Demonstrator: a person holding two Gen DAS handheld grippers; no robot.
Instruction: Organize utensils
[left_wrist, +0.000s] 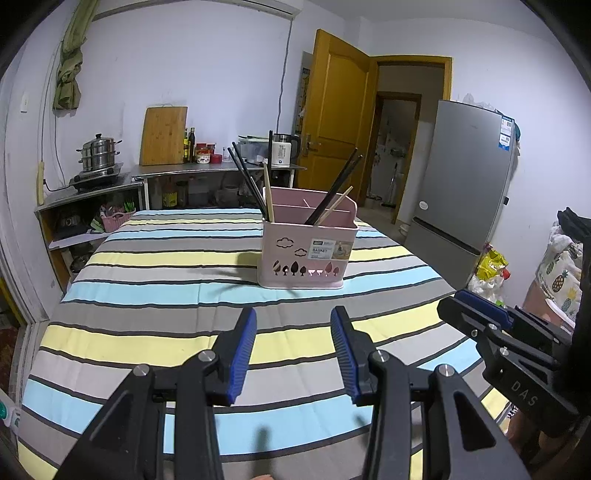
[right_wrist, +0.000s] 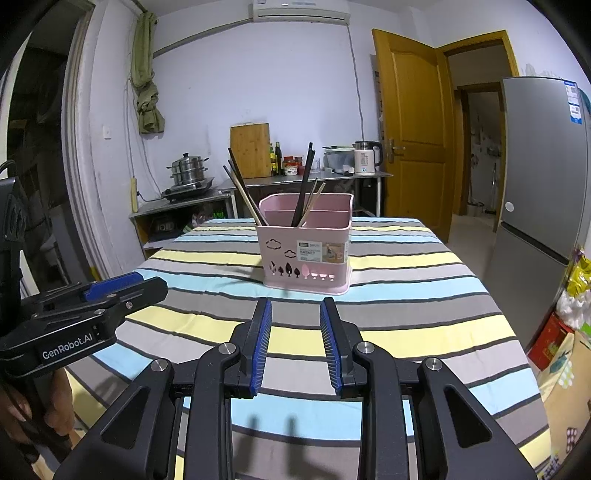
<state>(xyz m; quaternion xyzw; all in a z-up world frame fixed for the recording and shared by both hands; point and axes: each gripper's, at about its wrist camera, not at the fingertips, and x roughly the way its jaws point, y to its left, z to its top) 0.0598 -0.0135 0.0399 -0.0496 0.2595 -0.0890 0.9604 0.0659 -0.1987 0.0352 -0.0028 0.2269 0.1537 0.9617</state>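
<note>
Hovering both empty, parted grippers, left gripper (left_wrist: 293, 350) and right gripper (right_wrist: 295, 343), I see bare striped counter (right_wrist: 406, 332) before the basket (right_wrist: 306, 254); chopsticks (right_wrist: 304, 184) lean upward at frame centre.

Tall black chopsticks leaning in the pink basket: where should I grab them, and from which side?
Grip the bare upper shafts of the black chopsticks, well above the rim of the pink basket, probably coming from above with the open right gripper. The lower ends sit hidden inside a compartment, and the wooden chopsticks lean close beside them lower down, so the tops look clearest.
</note>
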